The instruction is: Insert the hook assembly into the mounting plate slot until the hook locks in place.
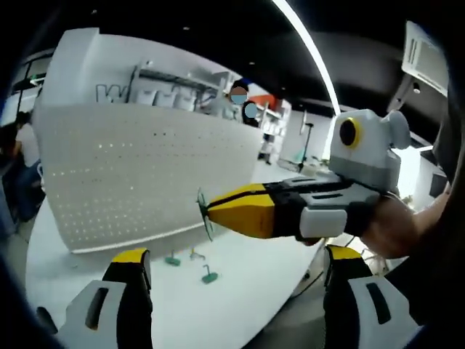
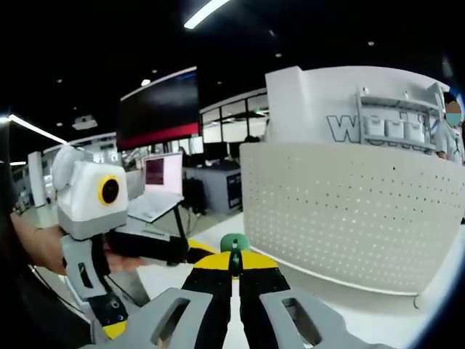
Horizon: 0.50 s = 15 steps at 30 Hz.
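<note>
White desk (image 1: 240, 283) carries upright white perforated mounting plate (image 1: 145, 178), standing at desk's far side. Right gripper (image 1: 207, 211), fingers clamped together on green hook assembly (image 1: 204, 215), held just beside plate's right end, above desk. Left gripper (image 1: 232, 280) fingers apart, nothing between. Three small green hooks (image 1: 209, 275) lie on desk near plate base.

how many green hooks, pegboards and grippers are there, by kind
green hooks: 4, one held in the right gripper, three on the white table
perforated mounting plate: 1
grippers: 2, left gripper and right gripper
total: 7
</note>
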{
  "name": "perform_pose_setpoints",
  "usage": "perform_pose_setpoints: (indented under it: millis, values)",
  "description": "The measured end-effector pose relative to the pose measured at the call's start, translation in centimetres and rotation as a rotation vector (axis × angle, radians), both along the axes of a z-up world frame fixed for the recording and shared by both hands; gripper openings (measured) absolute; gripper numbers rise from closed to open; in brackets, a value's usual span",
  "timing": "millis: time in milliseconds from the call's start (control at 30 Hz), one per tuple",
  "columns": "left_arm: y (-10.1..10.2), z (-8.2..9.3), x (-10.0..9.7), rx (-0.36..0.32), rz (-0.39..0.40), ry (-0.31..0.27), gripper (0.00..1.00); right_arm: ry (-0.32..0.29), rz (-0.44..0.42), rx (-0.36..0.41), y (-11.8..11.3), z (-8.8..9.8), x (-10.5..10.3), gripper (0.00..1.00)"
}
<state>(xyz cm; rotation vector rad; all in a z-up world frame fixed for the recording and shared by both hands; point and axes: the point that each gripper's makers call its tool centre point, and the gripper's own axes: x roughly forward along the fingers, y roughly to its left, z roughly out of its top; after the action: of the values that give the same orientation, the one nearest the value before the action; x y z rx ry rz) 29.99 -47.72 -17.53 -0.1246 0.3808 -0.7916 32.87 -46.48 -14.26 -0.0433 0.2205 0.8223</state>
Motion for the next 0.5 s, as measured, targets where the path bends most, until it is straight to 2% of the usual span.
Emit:
perform_pose_setpoints:
  millis: [233,500]
  values:
    - [0.7,0.3,-0.5,-0.017,0.018,0.001,1.00,-0.017,-0.017,0.010,-0.4,0.3,0.9,0.00]
    - [2.2,1.0,-0.6,-0.015,0.078,-0.014,1.00,-0.053,-0.056,0.010,-1.4,0.9,2.8,0.00]
